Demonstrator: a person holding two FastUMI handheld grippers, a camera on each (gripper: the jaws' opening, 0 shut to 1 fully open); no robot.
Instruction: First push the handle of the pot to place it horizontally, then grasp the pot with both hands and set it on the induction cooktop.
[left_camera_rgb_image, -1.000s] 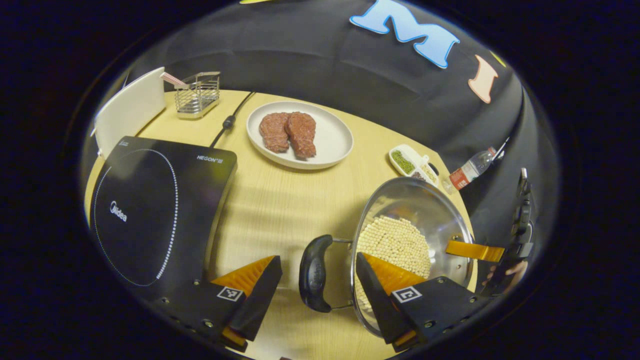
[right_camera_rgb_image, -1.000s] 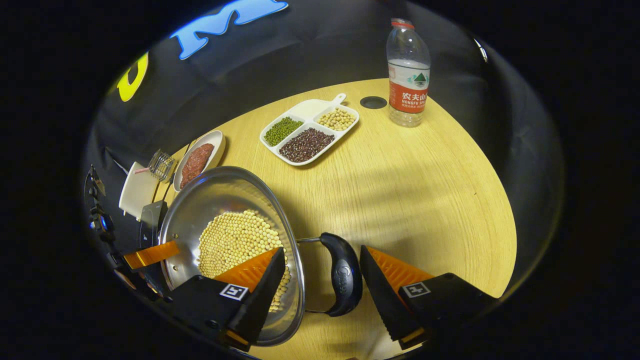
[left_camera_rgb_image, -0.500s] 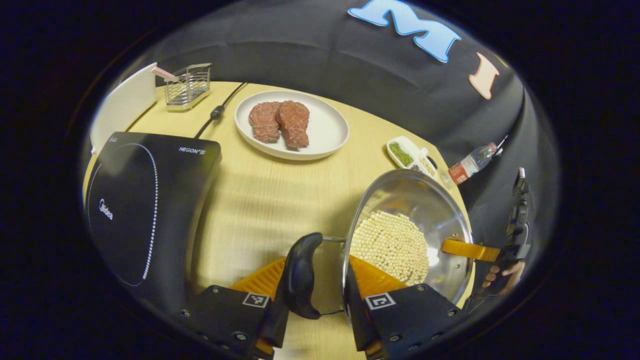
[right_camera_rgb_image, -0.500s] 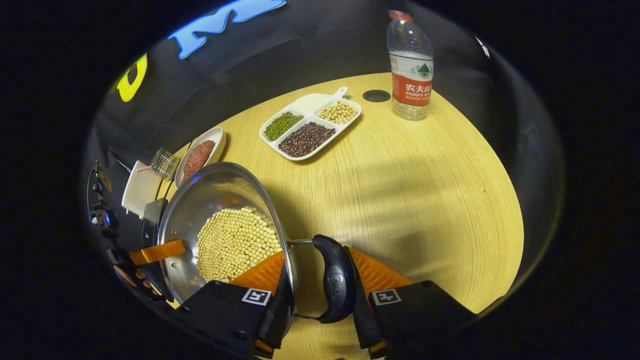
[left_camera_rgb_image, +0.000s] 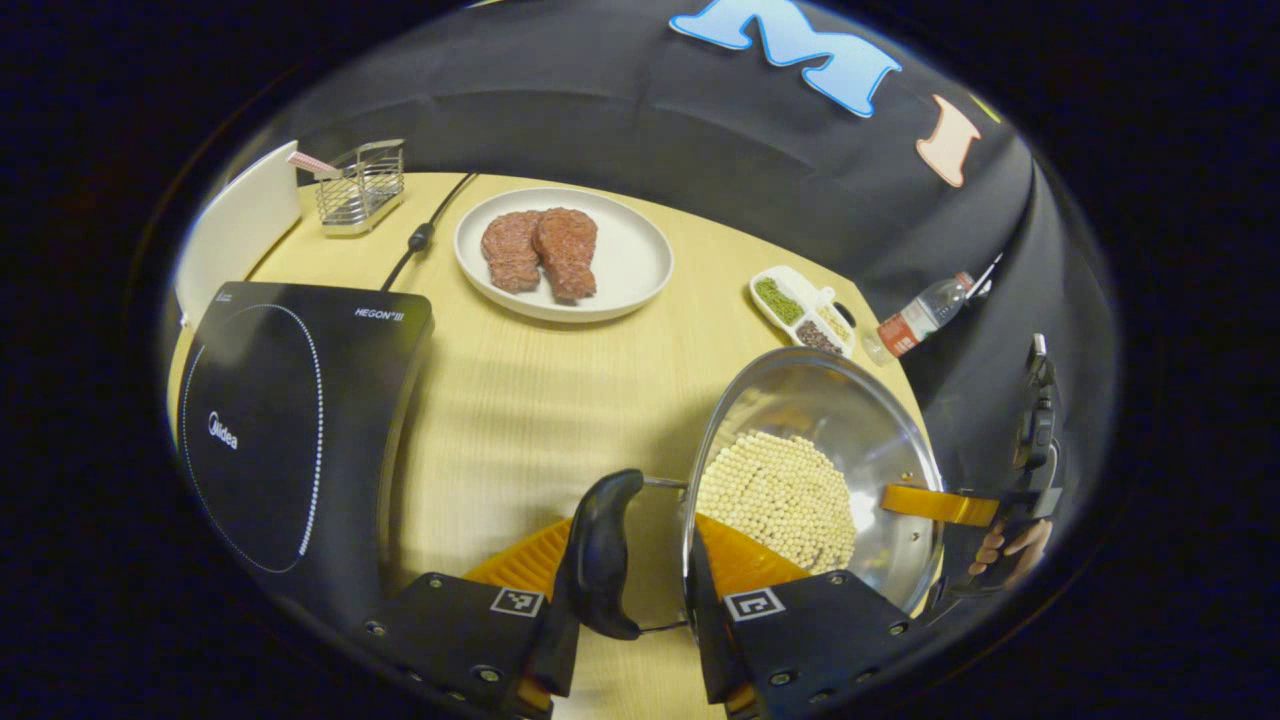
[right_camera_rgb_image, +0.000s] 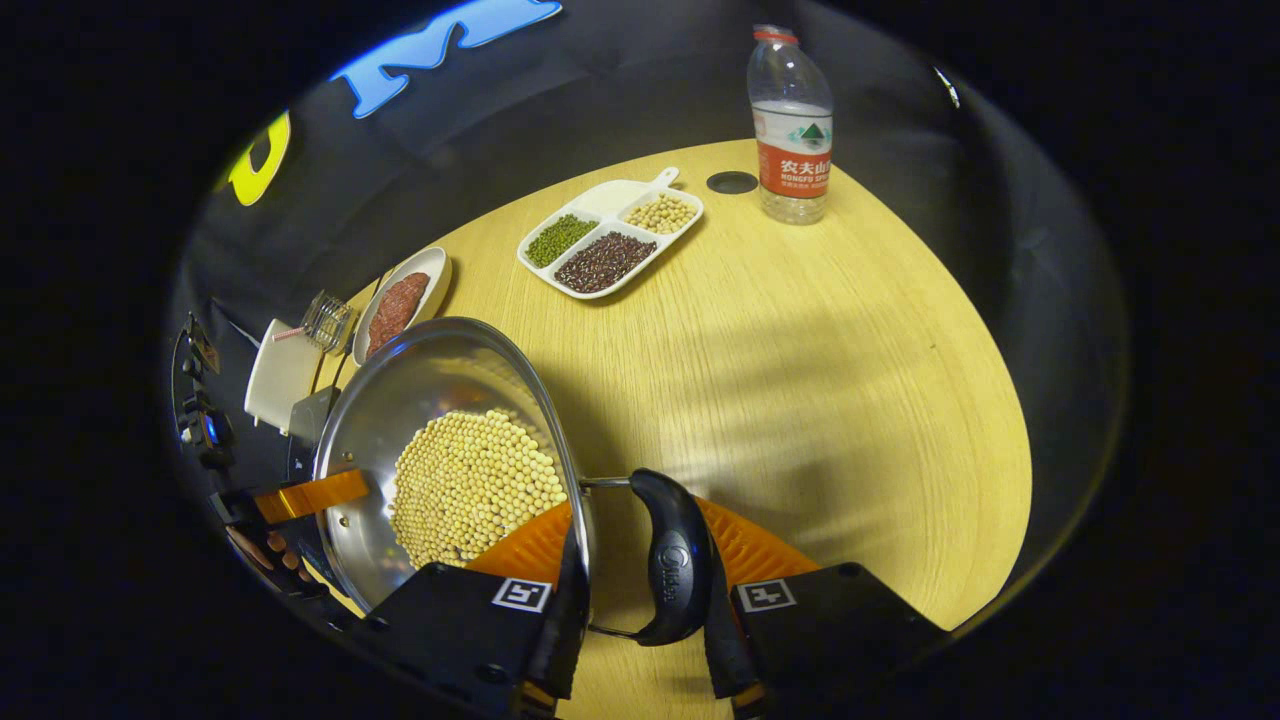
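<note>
1. Gripping: the left gripper (left_camera_rgb_image: 625, 630) is clenching the pot's (left_camera_rgb_image: 860, 440) near black handle (left_camera_rgb_image: 600, 555), one finger outside the handle, the other inside the rim, pressing on the wall.
2. Gripping: the right gripper (right_camera_rgb_image: 640, 625) is clenching the opposite handle (right_camera_rgb_image: 672, 570) and rim the same way.
3. The pot (right_camera_rgb_image: 400, 400) is sitting on the table (right_camera_rgb_image: 800, 350), holding soybeans (right_camera_rgb_image: 470, 485); whether it is touching the top or hanging just above it cannot be told.
4. The cooktop (left_camera_rgb_image: 290, 420) is lying well apart from the pot, with bare table (left_camera_rgb_image: 520, 400) between.
5. The plate (left_camera_rgb_image: 630, 265) bearing two meat pieces (left_camera_rgb_image: 540, 250) is standing beyond the cooktop, beside a cable (left_camera_rgb_image: 420, 235) and wire basket (left_camera_rgb_image: 360, 185).
6. The divided bean tray (right_camera_rgb_image: 610, 240) and bottle (right_camera_rgb_image: 790, 130) are standing near the far edge.
7. A person's hand (left_camera_rgb_image: 1010, 545) is holding the right gripper at the pot's far side.
</note>
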